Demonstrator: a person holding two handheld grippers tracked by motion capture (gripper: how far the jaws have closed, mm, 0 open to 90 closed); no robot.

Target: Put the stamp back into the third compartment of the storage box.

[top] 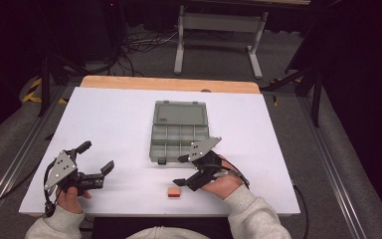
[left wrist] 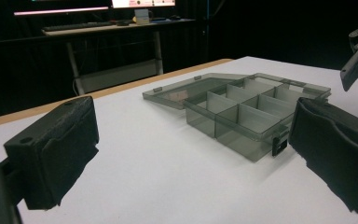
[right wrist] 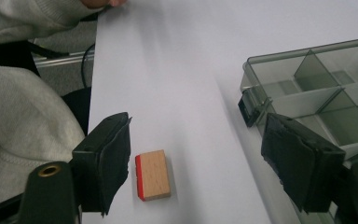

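Looking down from the high view: a white table (top: 119,124) carries a grey translucent organizer box (top: 179,132) near its middle, lid thrown open toward the far side, divided tray toward the person. A small wooden block (top: 174,192) with a red edge lies near the table's near edge, well apart from the box and just left of the right gripper (top: 184,171). That gripper, held in the person's right hand (top: 224,183), sits between block and box, jaws spread, pinching nothing. The left gripper (top: 97,157) rests over the near left part of the table in the left hand (top: 69,196), jaws likewise spread and empty, well apart from both box and block. Pale sleeves enter from the bottom. In the left gripper view: two black jaws stand wide apart with bare table between them; the box (left wrist: 242,109) lies ahead and to the right, compartments showing nothing inside, black latch (left wrist: 278,143) on its near wall; the flat lid lies on the table beyond. Part of the other gripper shows at the upper right edge. A desk (left wrist: 116,25) stands in the dark background. In the right gripper view: jaws wide apart, the block (right wrist: 153,174) lying on the table between them, just beside the left jaw, touching or not I cannot tell; red side faces that jaw. The box corner (right wrist: 307,79) with its latch sits at right, partly behind the right jaw. A pale sleeve (right wrist: 18,121) is at left.
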